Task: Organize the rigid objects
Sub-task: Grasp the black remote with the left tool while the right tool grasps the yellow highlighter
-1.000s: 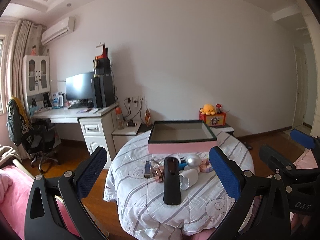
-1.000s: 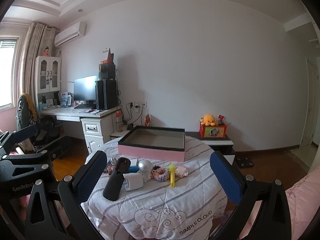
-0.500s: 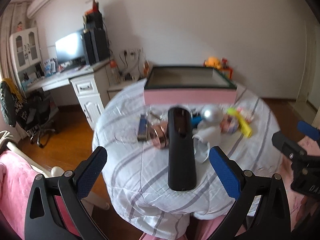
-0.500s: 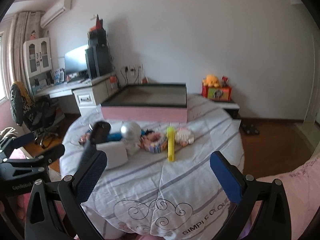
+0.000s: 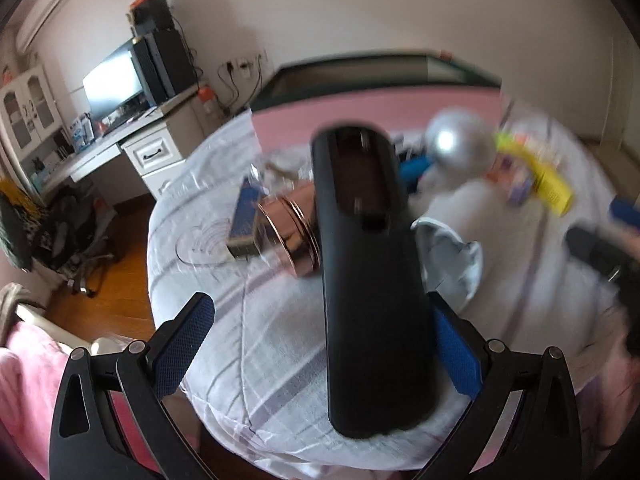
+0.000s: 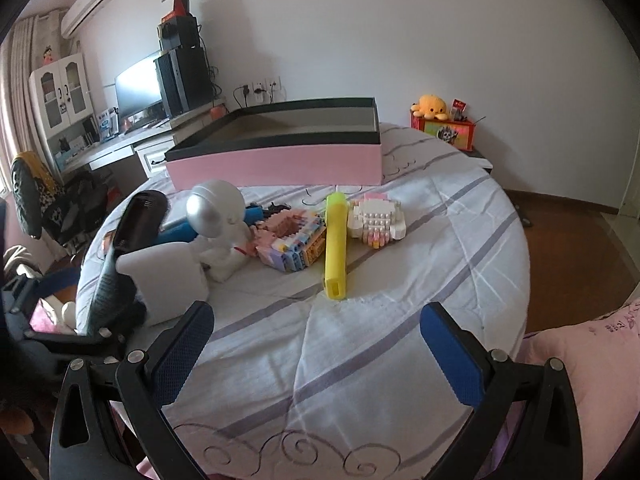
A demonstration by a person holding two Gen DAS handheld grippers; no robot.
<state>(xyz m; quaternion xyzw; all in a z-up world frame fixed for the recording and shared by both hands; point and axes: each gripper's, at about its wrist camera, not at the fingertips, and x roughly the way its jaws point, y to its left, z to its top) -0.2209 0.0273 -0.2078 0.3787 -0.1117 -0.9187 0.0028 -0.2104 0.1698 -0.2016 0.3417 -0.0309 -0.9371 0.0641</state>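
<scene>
A round tabletop [image 6: 460, 240] carries a pink box [image 6: 280, 162] at its far edge. Left tongs [image 5: 320, 344] spread around a black case [image 5: 368, 280], not gripping; right tongs [image 6: 316, 344] spread, empty, near the front edge.

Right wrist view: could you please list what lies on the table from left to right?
Black case → white box → silver-headed astronaut figure → pastel brick block → yellow case → white brick model.

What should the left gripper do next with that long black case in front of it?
Probably close the left gripper on the black case. Its near end already lies between the open fingers, nothing is held yet, and the pink box behind stands open. The left wrist view is blurred, so ease in first.
</scene>
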